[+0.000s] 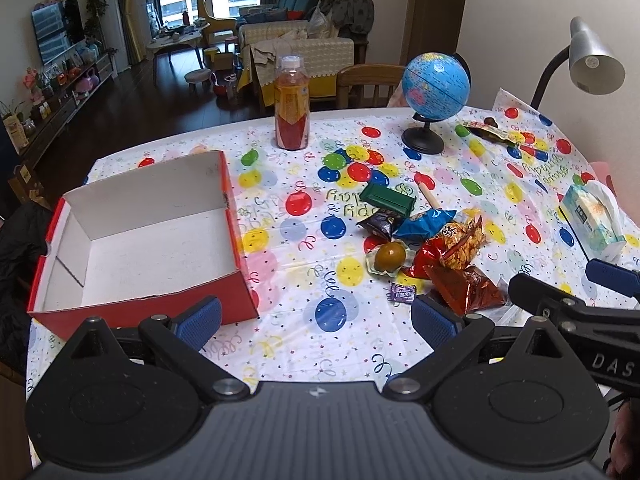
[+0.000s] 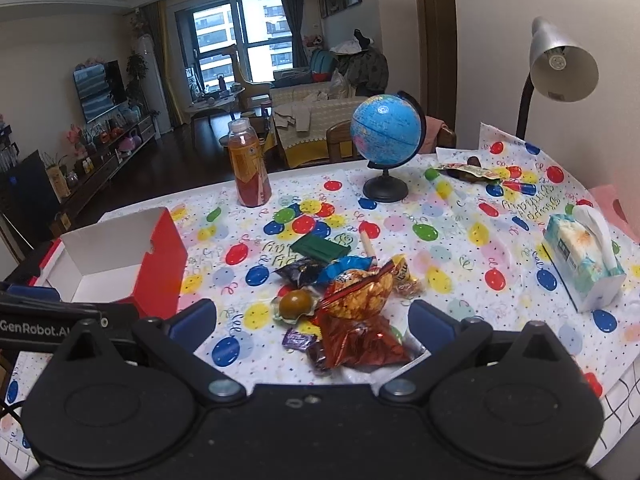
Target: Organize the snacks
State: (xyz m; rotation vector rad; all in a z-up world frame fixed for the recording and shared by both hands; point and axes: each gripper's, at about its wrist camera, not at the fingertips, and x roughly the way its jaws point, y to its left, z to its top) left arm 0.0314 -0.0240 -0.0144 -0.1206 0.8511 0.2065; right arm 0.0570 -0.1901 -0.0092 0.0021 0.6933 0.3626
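Observation:
A red cardboard box (image 1: 152,240) with a white empty inside sits at the table's left; in the right wrist view the box (image 2: 120,264) shows at left. A heap of snack packets (image 1: 436,248) lies right of it: a green packet (image 1: 388,198), a blue one, a dark one, a wrapped brown egg (image 1: 390,257), red bags, a small purple candy (image 1: 402,292). My left gripper (image 1: 316,320) is open above bare tablecloth between box and heap. My right gripper (image 2: 310,322) is open, its fingers straddling the red bag (image 2: 360,340) at the heap's near end.
A juice bottle (image 1: 292,108), a blue globe (image 1: 434,92) and a desk lamp (image 1: 592,60) stand at the back of the table. A tissue box (image 2: 584,264) lies at the right. Another wrapper (image 2: 468,170) lies behind the globe. A wooden chair stands beyond the far edge.

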